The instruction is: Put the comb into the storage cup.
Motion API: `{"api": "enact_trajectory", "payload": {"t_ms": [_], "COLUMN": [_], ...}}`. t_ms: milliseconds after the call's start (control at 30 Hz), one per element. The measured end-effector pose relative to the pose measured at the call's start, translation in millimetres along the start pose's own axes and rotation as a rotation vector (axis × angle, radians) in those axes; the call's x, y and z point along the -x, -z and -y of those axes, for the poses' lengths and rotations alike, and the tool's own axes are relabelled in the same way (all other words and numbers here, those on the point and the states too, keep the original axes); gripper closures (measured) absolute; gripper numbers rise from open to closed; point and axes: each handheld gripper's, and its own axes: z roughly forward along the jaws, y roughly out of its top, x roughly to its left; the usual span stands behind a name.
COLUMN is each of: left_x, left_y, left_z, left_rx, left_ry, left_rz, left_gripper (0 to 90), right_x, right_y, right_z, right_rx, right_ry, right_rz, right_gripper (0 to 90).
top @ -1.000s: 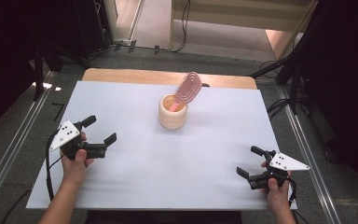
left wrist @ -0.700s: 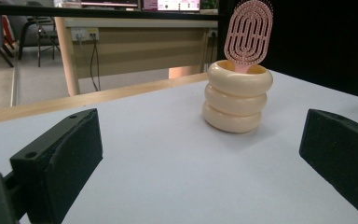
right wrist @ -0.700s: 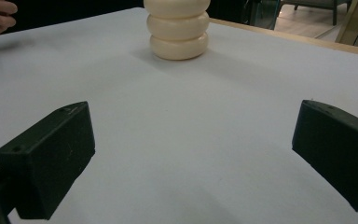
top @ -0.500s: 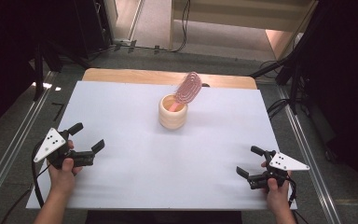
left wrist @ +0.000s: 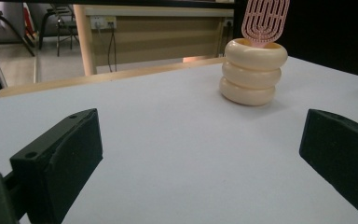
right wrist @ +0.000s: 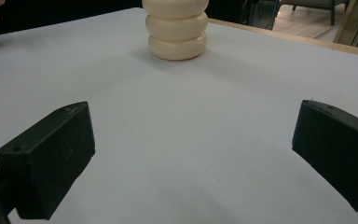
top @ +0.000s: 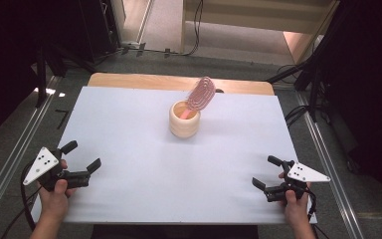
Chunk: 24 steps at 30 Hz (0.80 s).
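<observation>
- Nearest the person, the left gripper (top: 82,157) sits at the near left corner of the white table (top: 129,124), jaws spread wide with nothing between them.
- Across at the near right, the right gripper (top: 267,172) matches it: jaws wide apart, empty, aimed toward the centre.
- Both look parked at the near edge, probably a ready stance well apart from anything.
- Farther in, around the table's far middle, stands the cream holder (top: 184,119), a cup shaped like three stacked rings.
- A pink brush (top: 201,93) sticks out of it, its slotted oval head leaning right and away, handle buried inside.
</observation>
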Motion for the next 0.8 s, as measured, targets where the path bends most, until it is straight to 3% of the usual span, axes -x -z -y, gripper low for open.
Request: {"api": "enact_trajectory", "payload": {"t_ms": [467,667,800], "left_x": [-3.5,-5.3,-2.4], "left_y": [20.4,23.2,20.8], "left_z": [14.7,18.8,19.3], "left_rx": [-0.034,-0.008,-0.026], "left_ry": [-0.008,0.012,-0.01], "left_rz": [-0.022,-0.029,-0.023], "left_gripper": [0.1,0.1,0.1], "right_x": [0.3,1.0,0.4], "right_y": [0.5,0.4,0.4], "right_z": [0.2,0.5,0.4], "right_rx": [0.001,0.005,0.004], "right_ry": [-0.008,-0.008,-0.007], "right_rz": [0.002,0.001,0.002], "right_gripper": [0.0,0.0,0.0]}}
